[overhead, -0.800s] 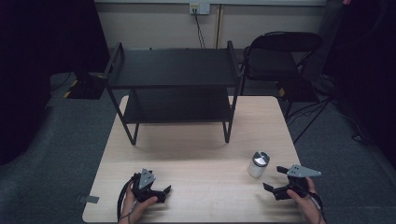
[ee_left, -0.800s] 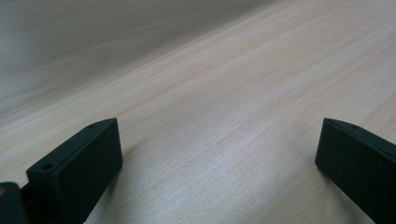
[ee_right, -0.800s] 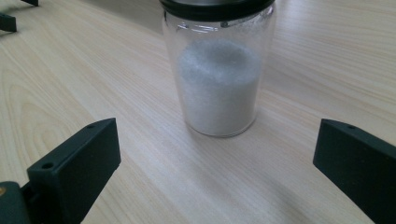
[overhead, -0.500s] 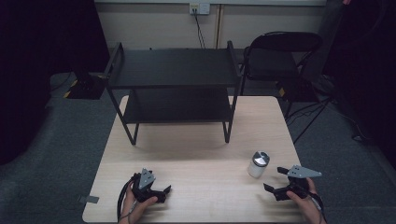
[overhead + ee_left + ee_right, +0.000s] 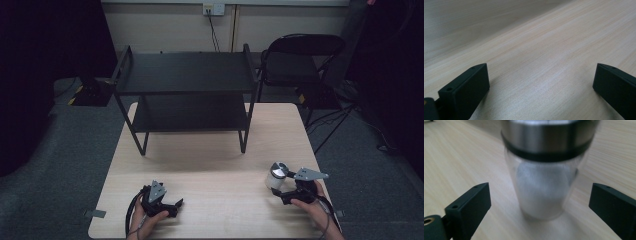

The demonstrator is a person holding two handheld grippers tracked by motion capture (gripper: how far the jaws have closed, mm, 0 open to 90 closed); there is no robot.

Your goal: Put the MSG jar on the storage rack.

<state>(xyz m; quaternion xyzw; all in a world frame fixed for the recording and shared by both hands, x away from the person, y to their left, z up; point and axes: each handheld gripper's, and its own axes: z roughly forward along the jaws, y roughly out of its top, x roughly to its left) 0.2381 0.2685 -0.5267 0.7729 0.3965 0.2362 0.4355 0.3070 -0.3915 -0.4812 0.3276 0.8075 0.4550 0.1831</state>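
The left claw [image 5: 537, 82] hangs with its jaws wide apart over bare wooden table [image 5: 554, 45].

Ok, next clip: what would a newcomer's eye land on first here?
Probably the black two-tier shelf standing at the far side of the wooden table. Next, the clear shaker with a metal lid, holding white powder, near the front right, with the right hand-held gripper open just behind it, jaws wide on either side.
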